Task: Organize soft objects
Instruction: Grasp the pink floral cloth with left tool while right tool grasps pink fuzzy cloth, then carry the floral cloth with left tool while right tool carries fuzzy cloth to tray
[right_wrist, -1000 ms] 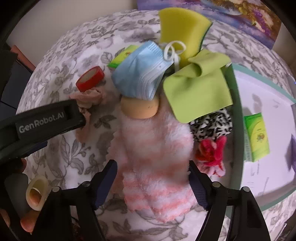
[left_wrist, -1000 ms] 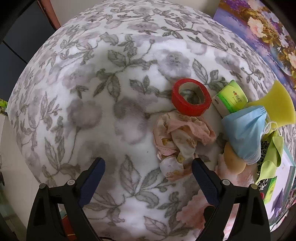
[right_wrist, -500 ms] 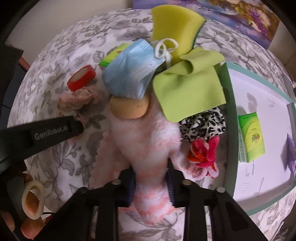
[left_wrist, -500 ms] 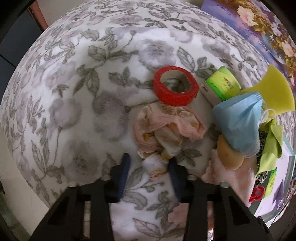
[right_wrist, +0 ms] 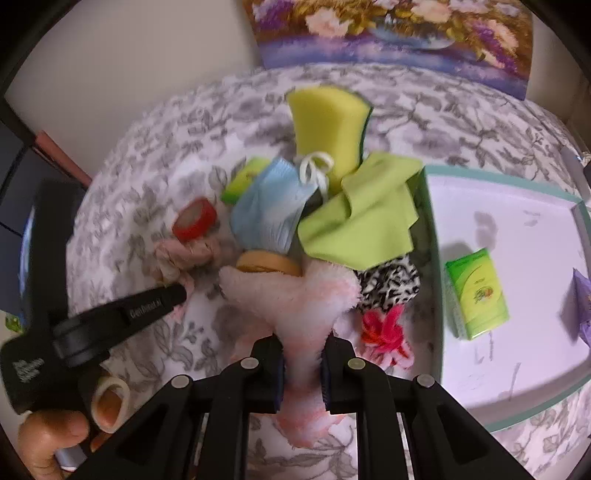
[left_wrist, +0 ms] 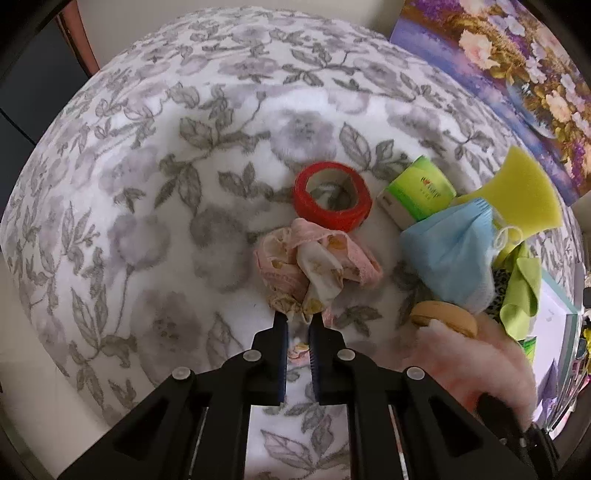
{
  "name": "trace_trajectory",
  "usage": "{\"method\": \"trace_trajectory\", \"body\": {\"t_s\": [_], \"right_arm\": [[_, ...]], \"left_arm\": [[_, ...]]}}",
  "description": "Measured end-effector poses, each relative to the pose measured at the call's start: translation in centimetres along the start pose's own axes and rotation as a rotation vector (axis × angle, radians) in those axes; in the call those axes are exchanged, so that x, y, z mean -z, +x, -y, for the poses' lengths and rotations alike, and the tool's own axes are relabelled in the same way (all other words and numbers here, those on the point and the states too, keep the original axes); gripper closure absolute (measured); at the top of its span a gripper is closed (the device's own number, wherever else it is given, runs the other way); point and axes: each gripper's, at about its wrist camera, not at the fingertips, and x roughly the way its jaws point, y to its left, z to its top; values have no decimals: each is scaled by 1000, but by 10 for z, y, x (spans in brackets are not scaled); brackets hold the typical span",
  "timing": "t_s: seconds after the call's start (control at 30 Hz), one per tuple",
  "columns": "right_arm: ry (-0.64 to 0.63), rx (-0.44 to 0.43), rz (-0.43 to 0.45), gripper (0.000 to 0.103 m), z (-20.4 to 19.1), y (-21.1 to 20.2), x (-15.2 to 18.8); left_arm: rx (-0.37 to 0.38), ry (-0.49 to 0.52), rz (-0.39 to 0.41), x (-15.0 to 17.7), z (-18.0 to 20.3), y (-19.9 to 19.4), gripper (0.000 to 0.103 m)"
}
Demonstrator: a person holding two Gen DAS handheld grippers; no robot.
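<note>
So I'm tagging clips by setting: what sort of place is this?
Probably a home, maybe a bedroom: a plush floral blanket covers the surface, a flower painting leans on the wall, and household odds like a face mask lie around.

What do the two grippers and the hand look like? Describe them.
Both grippers, left gripper and right gripper, are matte black plastic with silver screws and dark blue finger pads. The left one carries white lettering on its side. The bare hand grips its handle; no sleeve shows.
</note>
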Motion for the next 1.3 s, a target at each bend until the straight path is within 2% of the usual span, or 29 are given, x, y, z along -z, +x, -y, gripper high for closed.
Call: {"method": "trace_trajectory", "body": {"t_s": [0.37,0.6,0.77,0.97,1.17,1.3], "right_arm": [[75,-92,138,87,13,-44,-10],[104,-112,198,87,22,-65,-13],[110,-89,215,87,26,-69,-13],[57,6,221,87,19,-66,-13],[90,-6,258,87,40,-83,-13],[155,-26,303,87,70,-104,-11]], "left_arm": [[30,-2,128,-3,-2,-39,93],[47,-7,185,4,-11,-61,93],[56,-9,213,5,-10,-68,93],[48,0,208,6,-8,-68,93],[46,15,222,11,0,-74,93],[64,59,245,19,20,-84,93]]}}
